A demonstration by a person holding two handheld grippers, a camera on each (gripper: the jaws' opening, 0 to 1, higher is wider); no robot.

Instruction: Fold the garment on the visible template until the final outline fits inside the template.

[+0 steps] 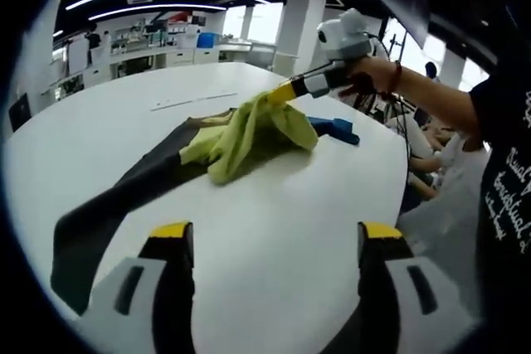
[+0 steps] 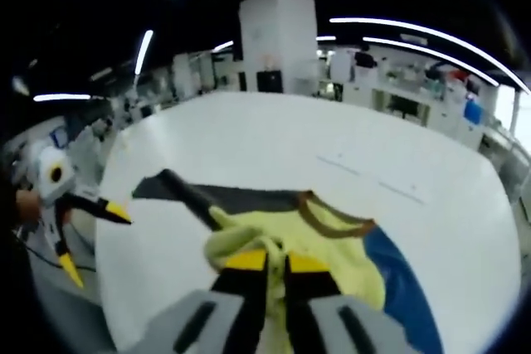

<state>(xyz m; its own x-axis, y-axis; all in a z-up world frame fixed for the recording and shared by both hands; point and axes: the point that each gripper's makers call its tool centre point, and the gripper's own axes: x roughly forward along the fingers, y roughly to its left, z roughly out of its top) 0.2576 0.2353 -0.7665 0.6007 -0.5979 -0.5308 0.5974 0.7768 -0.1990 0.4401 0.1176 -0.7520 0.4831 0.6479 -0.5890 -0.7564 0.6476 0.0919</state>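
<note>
Left gripper (image 1: pixel 276 235) nearest in the left gripper view: yellow-tipped jaws rising from the bottom edge, set wide apart, nothing between them, bare white table (image 1: pixel 274 205) beneath. Hovers at the near edge, short of the cloth.

Beyond it, garment (image 1: pixel 199 155) spread across the table middle. Colour-blocked: long dark grey sleeve or panel running toward near left, yellow-green bulk bunched and lifted at centre, blue part (image 1: pixel 336 128) lying flat at far right of the heap. Thin pale line (image 1: pixel 192 102) marked on the tabletop just past the garment, far side; cannot tell whether a template edge.

Right gripper (image 1: pixel 280 94) entering from the right, held by a person's hand (image 1: pixel 369 76), red band at the wrist, dark sleeve with white lettering at the right edge. Tips buried in the yellow-green fabric, raising that part off the table.

Right gripper view: own jaws (image 2: pixel 267 261) pressed together, yellow tips clamped on a yellow-green fold. Below and beyond, brown-trimmed neckline (image 2: pixel 332 220), dark grey section (image 2: pixel 224 198) stretching to far left, blue section (image 2: pixel 406 288) at right, all on the white table. Faint line marks (image 2: pixel 369 176) on the tabletop further off. Left gripper seen at the left edge, beside the table rim, jaws spread, well apart from the garment.

Background: open workroom, white column (image 2: pixel 278 43), benches with equipment, ceiling strip lights.
</note>
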